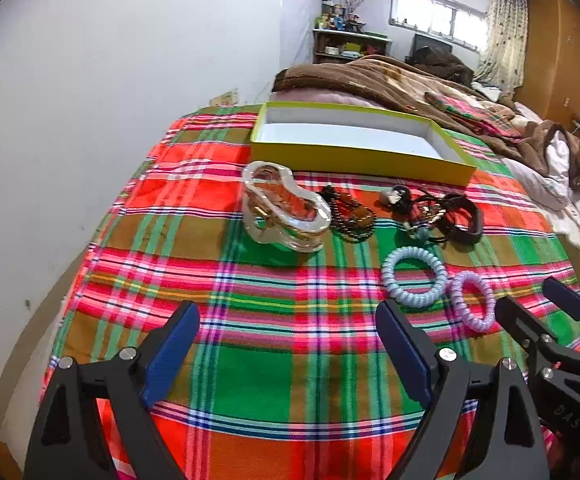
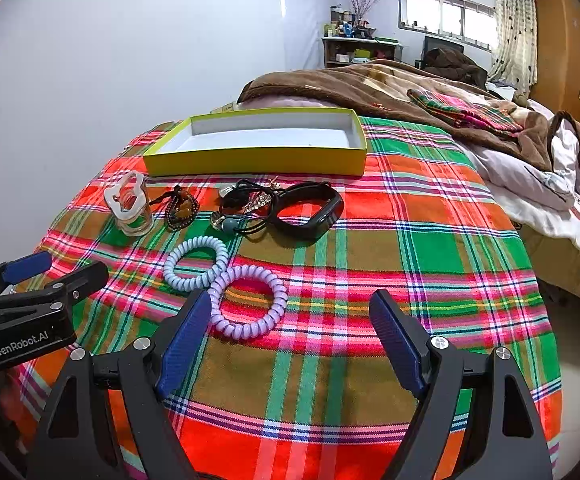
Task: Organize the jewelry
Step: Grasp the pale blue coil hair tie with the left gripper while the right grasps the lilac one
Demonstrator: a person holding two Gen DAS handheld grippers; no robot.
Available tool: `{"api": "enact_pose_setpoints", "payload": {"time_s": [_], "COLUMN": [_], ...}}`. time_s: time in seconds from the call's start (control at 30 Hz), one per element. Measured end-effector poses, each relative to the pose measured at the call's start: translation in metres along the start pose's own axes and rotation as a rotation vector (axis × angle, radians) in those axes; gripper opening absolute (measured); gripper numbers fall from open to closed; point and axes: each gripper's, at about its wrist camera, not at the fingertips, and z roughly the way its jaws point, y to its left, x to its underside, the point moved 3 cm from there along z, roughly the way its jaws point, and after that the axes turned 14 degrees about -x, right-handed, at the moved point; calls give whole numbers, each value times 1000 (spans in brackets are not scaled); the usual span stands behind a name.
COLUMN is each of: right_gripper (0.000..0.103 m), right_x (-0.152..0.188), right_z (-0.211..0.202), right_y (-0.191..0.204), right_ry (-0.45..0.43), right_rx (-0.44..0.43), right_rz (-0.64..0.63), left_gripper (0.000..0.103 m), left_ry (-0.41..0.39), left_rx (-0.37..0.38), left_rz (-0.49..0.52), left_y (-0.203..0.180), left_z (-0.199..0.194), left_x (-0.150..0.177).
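Observation:
On a plaid cloth lie a clear chunky bangle (image 1: 282,212) (image 2: 130,204), a dark bead bracelet (image 1: 350,216) (image 2: 181,208), a tangle of black hair ties with charms (image 1: 426,212) (image 2: 246,204), a black wristband (image 1: 466,216) (image 2: 310,212), a pale blue spiral tie (image 1: 414,276) (image 2: 198,264) and a lilac spiral tie (image 1: 472,300) (image 2: 248,304). An empty yellow-green box (image 1: 354,156) (image 2: 258,160) stands behind them. My left gripper (image 1: 290,348) (image 2: 56,272) is open, near the cloth's front. My right gripper (image 2: 290,332) (image 1: 530,304) is open, its left finger beside the lilac tie.
A white wall runs along the left. Brown blankets (image 2: 390,88) and white bedding (image 2: 538,188) lie behind and to the right. A shelf (image 2: 358,48), window and wooden wardrobe stand at the back. The cloth edge drops off at right.

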Motion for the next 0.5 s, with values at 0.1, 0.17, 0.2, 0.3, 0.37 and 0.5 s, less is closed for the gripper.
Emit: {"api": "enact_pose_setpoints", "payload": {"time_s": [0.1, 0.17, 0.2, 0.3, 0.37, 0.5], "right_gripper": [81, 81, 81, 81, 81, 75], "right_x": [-1, -2, -3, -6, -7, -10], "right_z": [1, 2, 2, 5, 6, 14], "right_y": [-2, -6, -8, -11, -13, -18], "right_ry": [3, 5, 5, 25, 28, 55], "right_rx": [2, 7, 6, -6, -7, -10], "right_rz": [1, 11, 13, -7, -22, -32], "left_gripper": [91, 91, 91, 88, 87, 84], "left_ry": [23, 27, 30, 59, 87, 120], "left_rx": [56, 55, 69, 118, 158, 174], "left_rz": [-7, 14, 21, 23, 30, 56], "left_y": [1, -1, -2, -5, -10, -22], "left_z": [3, 3, 3, 7, 12, 19], "left_x": [0, -1, -2, -6, -9, -14]}}
